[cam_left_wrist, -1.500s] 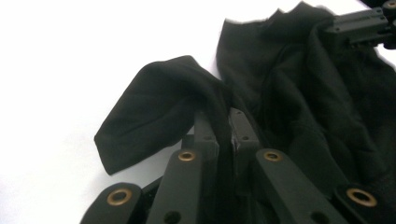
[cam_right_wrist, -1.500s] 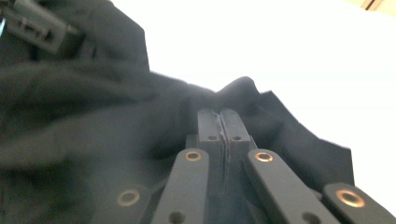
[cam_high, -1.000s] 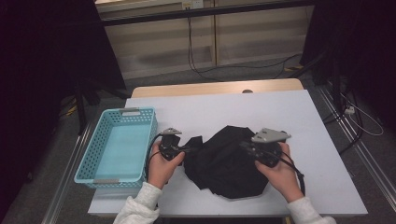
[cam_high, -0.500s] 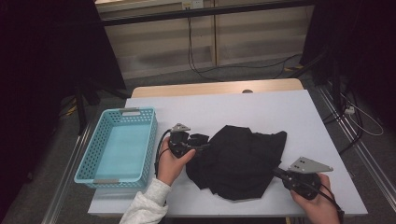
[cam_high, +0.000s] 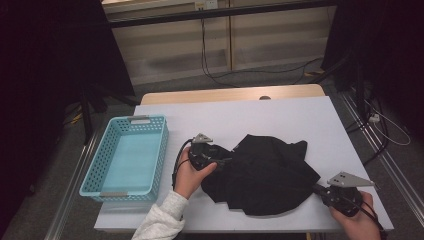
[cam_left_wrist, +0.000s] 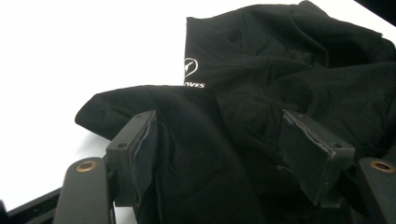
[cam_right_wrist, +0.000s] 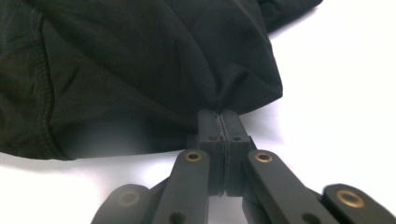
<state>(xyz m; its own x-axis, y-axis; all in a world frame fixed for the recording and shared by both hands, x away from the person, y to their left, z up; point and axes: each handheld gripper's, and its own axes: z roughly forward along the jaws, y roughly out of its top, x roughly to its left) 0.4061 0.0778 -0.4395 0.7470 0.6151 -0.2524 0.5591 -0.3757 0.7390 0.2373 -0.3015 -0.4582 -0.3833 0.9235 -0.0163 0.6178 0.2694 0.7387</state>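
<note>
White surface (cam_high: 280, 117), black garment (cam_high: 267, 172) crumpled mid-surface w/ blue basket (cam_high: 100, 172) to its left, we see L gripper (cam_left_wrist: 233, 158) jaws just opened, cloth slack between, R gripper (cam_right_wrist: 223, 123) jaws clamped on garment edge.

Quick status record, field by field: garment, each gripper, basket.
garment: black garment crumpled on the white table
left gripper: jaws apart, just been opening, cloth lying between them, unpinched
right gripper: shut on the garment's edge near the table's right front corner
basket: blue basket at table's left, nothing inside
</note>
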